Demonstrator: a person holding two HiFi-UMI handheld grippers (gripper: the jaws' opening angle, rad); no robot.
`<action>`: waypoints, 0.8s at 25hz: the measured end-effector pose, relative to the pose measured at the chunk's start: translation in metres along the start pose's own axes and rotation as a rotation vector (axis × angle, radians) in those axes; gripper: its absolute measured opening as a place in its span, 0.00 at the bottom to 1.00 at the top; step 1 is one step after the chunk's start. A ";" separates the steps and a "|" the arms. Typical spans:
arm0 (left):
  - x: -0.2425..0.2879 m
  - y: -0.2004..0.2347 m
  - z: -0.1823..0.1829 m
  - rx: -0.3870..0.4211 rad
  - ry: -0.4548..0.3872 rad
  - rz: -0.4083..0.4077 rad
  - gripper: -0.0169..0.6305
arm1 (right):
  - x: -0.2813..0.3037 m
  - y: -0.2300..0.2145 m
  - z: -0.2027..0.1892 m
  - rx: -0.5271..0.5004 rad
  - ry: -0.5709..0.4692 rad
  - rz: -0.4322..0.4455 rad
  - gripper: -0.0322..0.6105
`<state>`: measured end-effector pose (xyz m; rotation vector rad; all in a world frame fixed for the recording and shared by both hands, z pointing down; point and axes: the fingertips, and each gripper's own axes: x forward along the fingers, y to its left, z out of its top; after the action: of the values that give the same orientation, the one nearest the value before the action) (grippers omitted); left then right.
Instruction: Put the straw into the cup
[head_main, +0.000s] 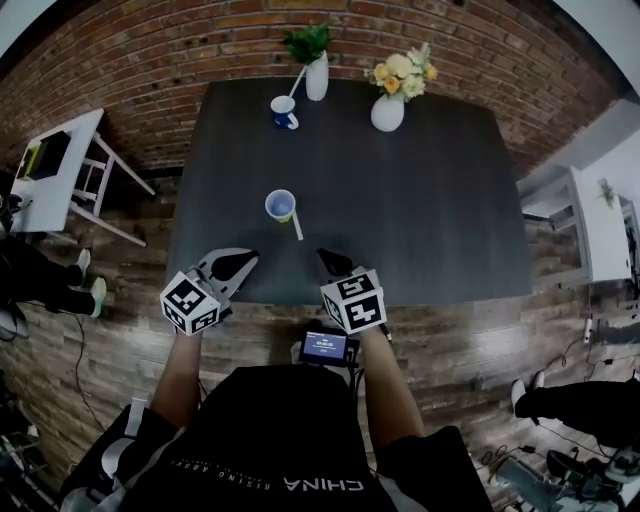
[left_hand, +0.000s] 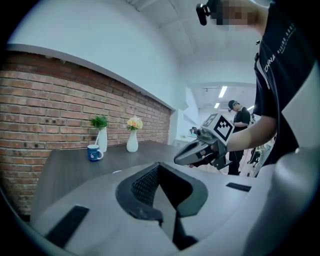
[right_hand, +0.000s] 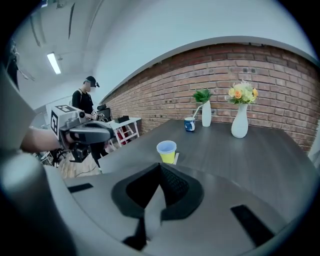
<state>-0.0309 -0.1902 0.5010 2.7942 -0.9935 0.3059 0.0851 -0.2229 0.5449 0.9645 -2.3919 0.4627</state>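
Left gripper (head_main: 248, 257) and right gripper (head_main: 324, 254) — jaws clenched on nothing — near cup (head_main: 281, 206), straw (head_main: 296, 226) beside it.

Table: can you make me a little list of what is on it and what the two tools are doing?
table: dark, by a brick wall
cup: yellow, upright, near the front
straw: white, lying flat next to the cup, not in it
mug: blue, at the back
vases: one with a green plant, one with flowers, both at the back
left tool: shut, empty, over the front edge
right tool: shut, empty, over the front edge
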 end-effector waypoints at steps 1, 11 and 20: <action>0.003 0.006 0.002 -0.006 0.002 0.013 0.03 | 0.004 -0.005 0.002 0.000 0.005 0.011 0.06; 0.021 0.038 0.000 -0.021 0.030 0.032 0.03 | 0.049 -0.031 0.009 -0.003 0.017 0.026 0.06; 0.032 0.070 -0.017 -0.053 0.069 -0.051 0.03 | 0.078 -0.021 0.025 0.016 0.029 0.000 0.06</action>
<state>-0.0536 -0.2594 0.5310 2.7367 -0.9006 0.3617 0.0437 -0.2921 0.5721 0.9578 -2.3659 0.4929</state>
